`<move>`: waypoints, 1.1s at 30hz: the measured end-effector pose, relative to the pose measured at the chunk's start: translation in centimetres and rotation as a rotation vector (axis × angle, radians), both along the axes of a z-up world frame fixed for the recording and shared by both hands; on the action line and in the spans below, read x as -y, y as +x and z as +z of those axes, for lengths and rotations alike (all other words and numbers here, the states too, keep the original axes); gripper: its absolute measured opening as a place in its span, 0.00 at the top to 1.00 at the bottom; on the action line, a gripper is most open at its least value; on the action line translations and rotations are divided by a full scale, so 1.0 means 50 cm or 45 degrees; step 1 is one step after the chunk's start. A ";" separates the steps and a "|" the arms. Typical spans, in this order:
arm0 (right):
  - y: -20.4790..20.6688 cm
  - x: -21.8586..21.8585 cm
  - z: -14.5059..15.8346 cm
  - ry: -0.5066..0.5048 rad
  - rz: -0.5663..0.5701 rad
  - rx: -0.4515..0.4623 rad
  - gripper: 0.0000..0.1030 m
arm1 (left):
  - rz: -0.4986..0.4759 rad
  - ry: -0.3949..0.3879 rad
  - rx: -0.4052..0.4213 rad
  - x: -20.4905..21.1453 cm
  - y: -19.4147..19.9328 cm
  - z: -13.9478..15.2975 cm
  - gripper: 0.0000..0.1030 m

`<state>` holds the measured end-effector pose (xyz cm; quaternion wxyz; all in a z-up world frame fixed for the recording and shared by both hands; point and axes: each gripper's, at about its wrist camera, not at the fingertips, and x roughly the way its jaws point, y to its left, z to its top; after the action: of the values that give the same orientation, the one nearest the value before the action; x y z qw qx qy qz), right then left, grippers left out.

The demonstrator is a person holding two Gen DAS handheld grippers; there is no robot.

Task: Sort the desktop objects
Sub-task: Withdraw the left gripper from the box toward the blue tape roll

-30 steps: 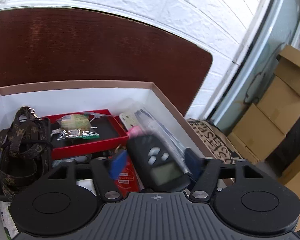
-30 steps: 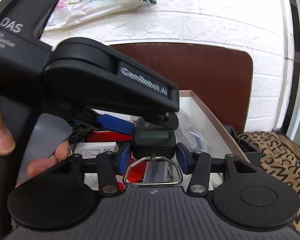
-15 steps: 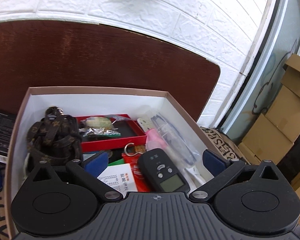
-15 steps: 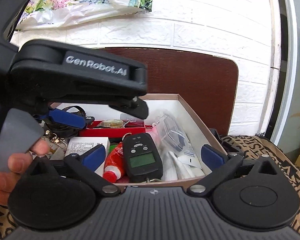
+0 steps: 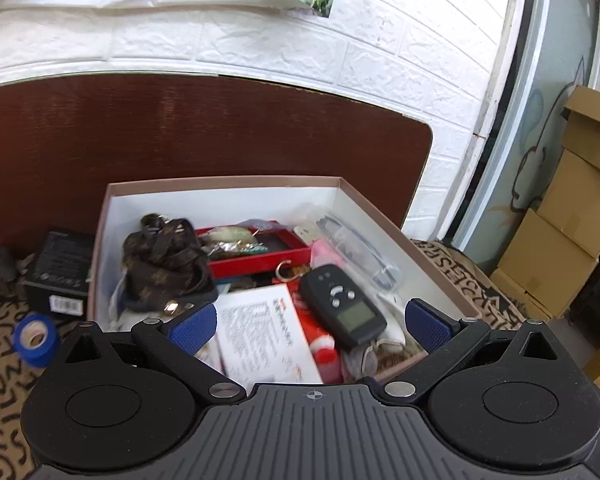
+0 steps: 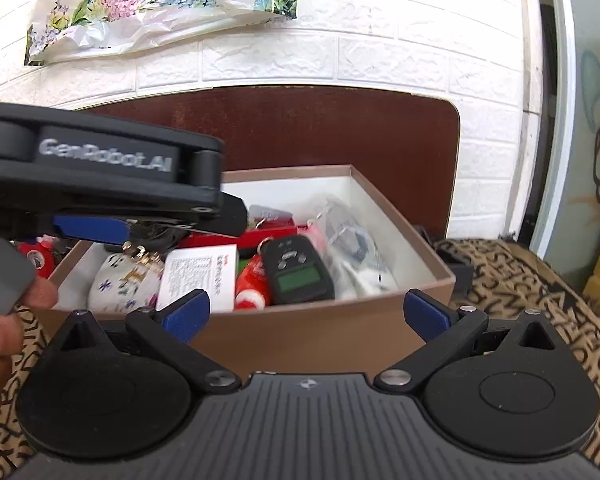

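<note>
Both the left gripper (image 5: 311, 324) and right gripper (image 6: 305, 314) are held wide open, empty. The heaped box (image 6: 404, 220) could be nudged, so the scale (image 6: 298, 270) might be buried.

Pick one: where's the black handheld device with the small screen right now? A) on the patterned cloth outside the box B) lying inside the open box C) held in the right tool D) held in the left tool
B: the black handheld device lies among the clutter inside the open box, screen up, with both tools open and clear of it.
</note>
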<state>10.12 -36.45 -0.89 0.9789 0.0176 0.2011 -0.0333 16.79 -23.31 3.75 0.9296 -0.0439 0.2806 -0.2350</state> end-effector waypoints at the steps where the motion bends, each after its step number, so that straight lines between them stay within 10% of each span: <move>1: -0.007 -0.003 -0.001 0.011 -0.003 -0.007 0.00 | 0.006 0.004 0.002 -0.006 -0.012 0.000 0.00; 33: -0.178 -0.225 -0.084 0.229 0.144 -0.269 0.00 | 0.231 0.182 -0.090 -0.298 -0.258 -0.116 0.00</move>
<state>1.23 -25.20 -5.09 0.9471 0.0901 0.3057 0.0383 3.88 -8.39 -2.05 0.9372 -0.0108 0.3243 -0.1277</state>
